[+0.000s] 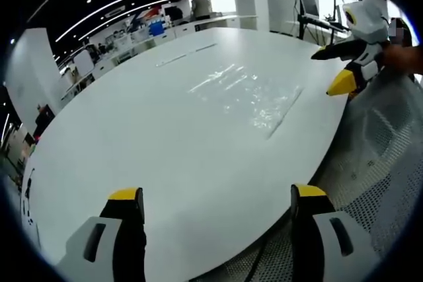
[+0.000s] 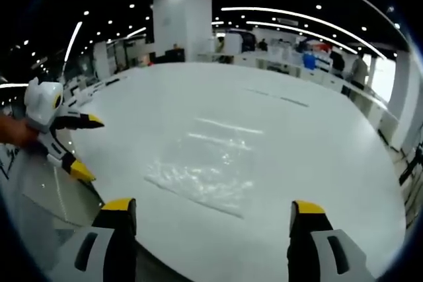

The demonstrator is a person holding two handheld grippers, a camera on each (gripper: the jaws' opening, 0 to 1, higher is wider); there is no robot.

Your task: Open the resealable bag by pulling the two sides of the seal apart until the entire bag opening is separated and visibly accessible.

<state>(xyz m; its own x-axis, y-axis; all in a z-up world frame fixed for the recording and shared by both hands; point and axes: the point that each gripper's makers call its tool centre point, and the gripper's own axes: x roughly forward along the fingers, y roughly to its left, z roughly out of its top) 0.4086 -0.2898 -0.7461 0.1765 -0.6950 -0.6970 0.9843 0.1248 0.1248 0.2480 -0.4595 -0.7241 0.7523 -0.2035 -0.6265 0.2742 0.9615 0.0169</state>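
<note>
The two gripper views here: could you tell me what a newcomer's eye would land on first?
A clear resealable bag lies flat near the middle of a big white table, glinting under the ceiling lights and untouched. Both grippers hang open short of it, the right gripper with its yellow-tipped fingers over the table edge, the left gripper likewise. Behind stretches an open office with desks.

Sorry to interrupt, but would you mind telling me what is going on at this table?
A person holds a two-jaw gripper in each hand over a large white table. A clear resealable bag lies flat on it, untouched, so opening has not begun. The left gripper and the right gripper both hang above the table's near edge with jaws open, holding nothing.
</note>
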